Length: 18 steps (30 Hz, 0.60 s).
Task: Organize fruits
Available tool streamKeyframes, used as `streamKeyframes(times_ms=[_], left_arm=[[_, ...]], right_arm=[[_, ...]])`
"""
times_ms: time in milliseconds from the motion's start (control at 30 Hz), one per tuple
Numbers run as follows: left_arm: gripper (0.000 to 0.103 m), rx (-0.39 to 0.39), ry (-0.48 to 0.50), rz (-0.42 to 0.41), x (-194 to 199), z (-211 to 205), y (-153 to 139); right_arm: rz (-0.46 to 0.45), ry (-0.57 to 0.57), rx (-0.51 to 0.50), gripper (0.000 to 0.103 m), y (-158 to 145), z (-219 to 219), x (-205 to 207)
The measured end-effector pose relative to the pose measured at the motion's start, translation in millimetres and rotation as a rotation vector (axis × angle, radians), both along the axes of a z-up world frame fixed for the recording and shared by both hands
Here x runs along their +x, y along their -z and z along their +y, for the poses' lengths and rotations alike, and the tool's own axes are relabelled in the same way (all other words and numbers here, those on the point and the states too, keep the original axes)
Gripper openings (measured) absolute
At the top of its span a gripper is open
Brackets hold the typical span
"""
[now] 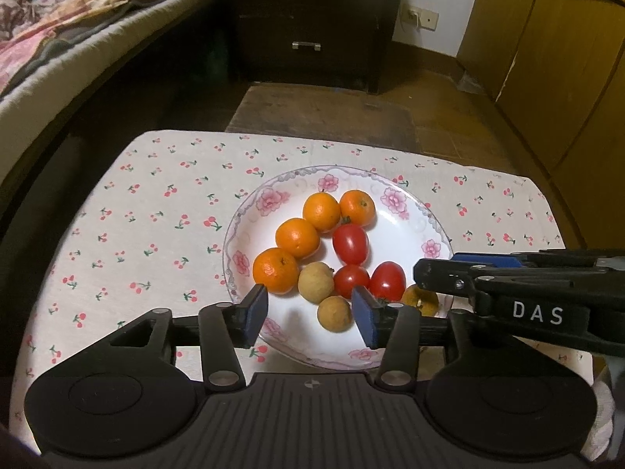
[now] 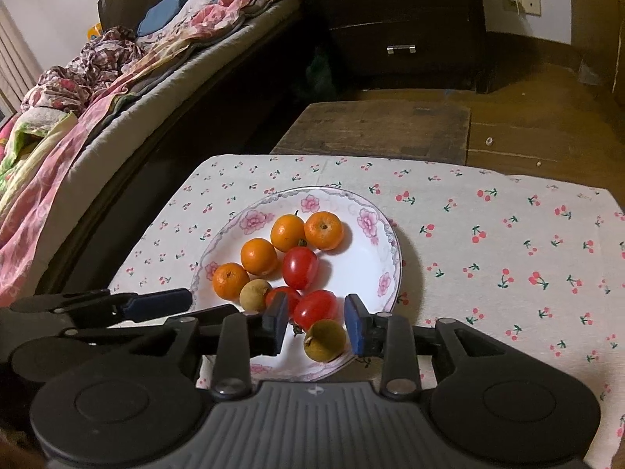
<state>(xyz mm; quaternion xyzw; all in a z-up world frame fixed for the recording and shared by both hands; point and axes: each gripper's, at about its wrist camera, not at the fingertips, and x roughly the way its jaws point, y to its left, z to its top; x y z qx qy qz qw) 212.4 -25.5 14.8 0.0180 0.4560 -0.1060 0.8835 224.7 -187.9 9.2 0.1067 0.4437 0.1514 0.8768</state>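
Nearest the lens, the left gripper [image 1: 309, 305] is hovering over the near side of the plate [image 1: 242, 234]. Its jaws are standing apart and gripping nothing. One longan [image 1: 334, 312] is lying between the pads [image 1: 254, 312], with a clear gap showing at the left pad. The plate is sitting on a cherry-print cloth [image 1: 156, 215], and all the fruit is lying on it.

Moving rightward, four oranges are curving along the plate's left side, starting from the near one [image 1: 275, 271]. A second longan [image 1: 316, 282] is nestling against that orange. Three tomatoes [image 1: 350, 244] are clustering in the middle, touching one another.

At the right, the right gripper [image 2: 315, 312] is reaching in over the plate's near rim. Its jaws are standing narrow but unclenched. A third longan [image 2: 324, 340] is lying between them, with a gap showing on its left side. Whether the right pad is touching it I cannot tell.

Everything here is probably handling as light and round, so it is likely rolling freely on the glazed plate. The oranges look firm and dimpled, so a grip across the middle should be holding well. The tomatoes look smooth and thin-skinned, so I am judging them slippery and easy to crush. They are calling for a gentle pinch across the short waist. The longans are small, with what is likely a brittle shell, so a centred, light squeeze is suiting them best.
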Motion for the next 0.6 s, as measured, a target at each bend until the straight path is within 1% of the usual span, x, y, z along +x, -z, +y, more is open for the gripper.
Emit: streamKeyframes(times_ms=[300,400,433,467,600], left_arm=[[0.069,0.034,-0.015,-0.025,-12.5,0.7,-5.8],[0.07,0.034,-0.024,-0.029,-15.5,2.3,-7.8],[0.072,0.038,-0.028,-0.035,-16.8,2.8,-8.7],[0.075,0.044,-0.034,-0.042,-18.4,3.4,-9.7],[0.077,0.058,-0.053,-0.078,-26.1,6.0,-16.0]], right_arm=[[-0.019,0.003,-0.035,0.034,-7.3,1.5,-16.7],[-0.023,0.014,-0.029,0.039,-9.1,-0.9,-21.9],[-0.024,0.016,-0.024,0.04,-9.8,-1.5,-23.6],[-0.025,0.018,-0.021,0.04,-10.4,-1.8,-25.5],[-0.04,0.025,-0.004,0.041,-15.6,-0.9,-35.4]])
